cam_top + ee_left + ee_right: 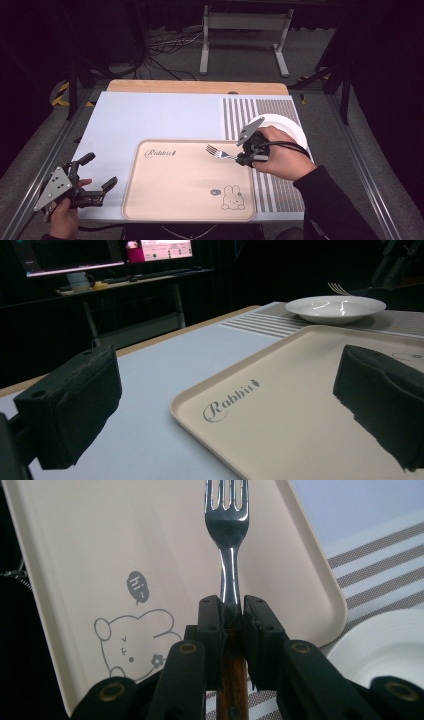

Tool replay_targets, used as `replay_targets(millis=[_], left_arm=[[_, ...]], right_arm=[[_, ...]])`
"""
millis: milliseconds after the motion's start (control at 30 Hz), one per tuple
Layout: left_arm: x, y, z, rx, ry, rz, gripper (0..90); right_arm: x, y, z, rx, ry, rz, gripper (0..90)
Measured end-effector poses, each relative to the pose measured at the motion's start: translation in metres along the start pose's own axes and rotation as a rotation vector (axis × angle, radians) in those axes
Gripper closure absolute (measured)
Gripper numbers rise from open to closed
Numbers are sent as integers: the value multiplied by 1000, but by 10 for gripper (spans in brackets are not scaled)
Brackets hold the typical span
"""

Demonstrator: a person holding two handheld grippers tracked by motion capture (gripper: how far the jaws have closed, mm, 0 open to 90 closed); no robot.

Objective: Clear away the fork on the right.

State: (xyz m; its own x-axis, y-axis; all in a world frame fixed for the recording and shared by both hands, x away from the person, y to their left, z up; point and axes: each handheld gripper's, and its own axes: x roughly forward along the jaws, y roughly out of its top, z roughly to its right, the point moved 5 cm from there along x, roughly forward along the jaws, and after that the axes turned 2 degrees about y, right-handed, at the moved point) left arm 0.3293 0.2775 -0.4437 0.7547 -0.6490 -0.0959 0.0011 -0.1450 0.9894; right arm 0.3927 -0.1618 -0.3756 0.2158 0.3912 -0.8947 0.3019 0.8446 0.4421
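Fork [227, 525] clamped in right gripper [231, 615], handle end hidden, left gripper [95, 175] agape, empty.

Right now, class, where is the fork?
In the high view the fork is clamped in the right gripper, its tines over the right part of the beige tray, just left of the white plate.

On the table [150, 115], the tray [185, 185] lies near the front edge, the plate [287, 127] behind its right corner, the fork [220, 151] over the tray's right part, and the left gripper [95, 175] left of the tray.
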Motion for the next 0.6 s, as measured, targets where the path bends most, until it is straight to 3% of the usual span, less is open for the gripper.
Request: replay_targets(millis=[167,200,500,600], left_arm=[[0,0,0,-1,0,0,0],[0,0,0,-1,0,0,0],[0,0,0,-2,0,1,0],[-1,0,0,-4,0,3,0]], right_arm=[[2,4,-3,107,-51,0,790],[2,4,-3,107,-51,0,790],[9,12,-6,346,-77,32,790],[11,14,-5,395,-96,44,790]])
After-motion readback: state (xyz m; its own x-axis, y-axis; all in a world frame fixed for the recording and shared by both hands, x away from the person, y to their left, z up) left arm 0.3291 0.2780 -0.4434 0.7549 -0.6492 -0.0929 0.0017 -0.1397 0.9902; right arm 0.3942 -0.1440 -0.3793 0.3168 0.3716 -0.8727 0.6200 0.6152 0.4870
